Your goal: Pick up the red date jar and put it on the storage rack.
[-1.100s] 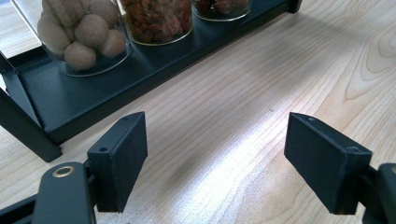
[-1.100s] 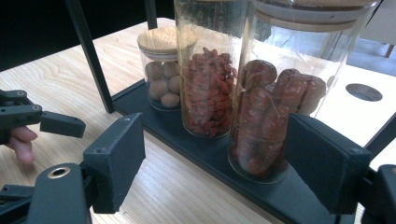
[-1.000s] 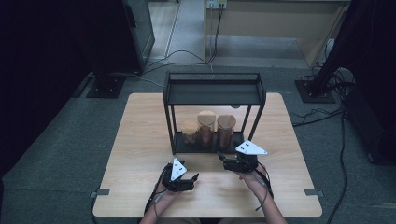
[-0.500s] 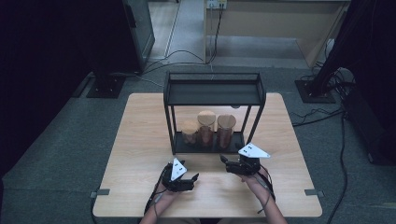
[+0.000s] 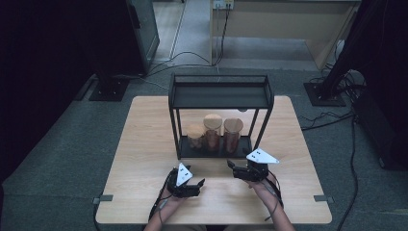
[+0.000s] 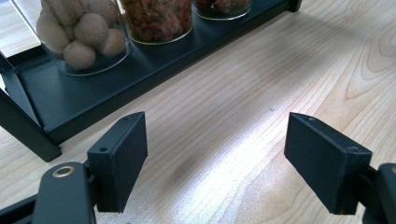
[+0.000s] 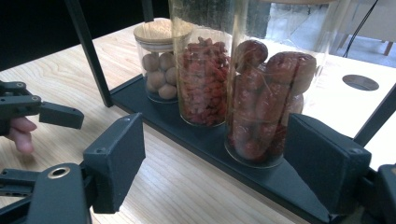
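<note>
Glass was what your right gripper point(image 7: 215, 158) faced: the tall clear jar of dark red dates point(image 7: 266, 102) stood on the bottom tray of the black metal rack point(image 7: 196, 140), rightmost of three, touching or nearly touching the middle jar of small red berries point(image 7: 203, 79). Your jaws were spread wide with nothing between them, the jar just ahead and a little right of centre. You would have done well to square the jaws on the jar's lower body, slide in level under the upper shelf, and keep the left pad out of the narrow gap until it lined up, since a nudge could tip the neighbour. Your left gripper point(image 6: 215, 158) sat low over the pale wooden worktop point(image 6: 261, 70), jaws apart and empty, near the short jar of round beige nuts point(image 6: 79, 32); it was best kept clear of the rack.
</note>
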### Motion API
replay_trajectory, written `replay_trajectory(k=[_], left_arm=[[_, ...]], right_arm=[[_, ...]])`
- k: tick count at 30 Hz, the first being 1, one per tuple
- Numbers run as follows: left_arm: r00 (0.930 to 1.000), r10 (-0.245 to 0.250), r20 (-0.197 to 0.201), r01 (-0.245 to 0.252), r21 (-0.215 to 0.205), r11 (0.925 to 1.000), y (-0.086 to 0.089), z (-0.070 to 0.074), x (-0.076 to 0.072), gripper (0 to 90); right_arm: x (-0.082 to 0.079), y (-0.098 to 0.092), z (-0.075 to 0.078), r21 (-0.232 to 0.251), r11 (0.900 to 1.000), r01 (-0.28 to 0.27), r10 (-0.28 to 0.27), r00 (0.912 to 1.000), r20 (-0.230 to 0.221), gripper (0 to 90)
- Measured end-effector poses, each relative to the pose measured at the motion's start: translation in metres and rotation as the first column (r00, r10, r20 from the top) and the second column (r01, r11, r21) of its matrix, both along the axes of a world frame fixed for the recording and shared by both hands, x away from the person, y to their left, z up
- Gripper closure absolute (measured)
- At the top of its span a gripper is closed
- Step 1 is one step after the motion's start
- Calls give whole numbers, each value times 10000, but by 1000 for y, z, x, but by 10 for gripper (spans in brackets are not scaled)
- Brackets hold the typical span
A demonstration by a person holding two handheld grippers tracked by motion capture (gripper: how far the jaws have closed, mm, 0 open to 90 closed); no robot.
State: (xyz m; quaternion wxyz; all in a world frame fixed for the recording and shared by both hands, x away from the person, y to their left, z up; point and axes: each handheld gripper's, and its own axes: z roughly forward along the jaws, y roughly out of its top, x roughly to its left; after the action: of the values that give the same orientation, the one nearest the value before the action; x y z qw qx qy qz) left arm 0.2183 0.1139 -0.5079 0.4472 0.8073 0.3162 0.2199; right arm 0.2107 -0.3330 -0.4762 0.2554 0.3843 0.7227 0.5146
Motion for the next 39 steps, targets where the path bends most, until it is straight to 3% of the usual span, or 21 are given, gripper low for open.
replay_trajectory(k=[26,39], left_arm=[[10000,2,32,-2,-10,10000,0,0,-1,214],[10000,13,55,-13,-23,10000,0,-1,-1,214]], right_arm=[[-7,-12,-10,340,9994,-30,27,10000,94,206],[-18,-21,-20,377,9990,-257,238,9985,497,206]])
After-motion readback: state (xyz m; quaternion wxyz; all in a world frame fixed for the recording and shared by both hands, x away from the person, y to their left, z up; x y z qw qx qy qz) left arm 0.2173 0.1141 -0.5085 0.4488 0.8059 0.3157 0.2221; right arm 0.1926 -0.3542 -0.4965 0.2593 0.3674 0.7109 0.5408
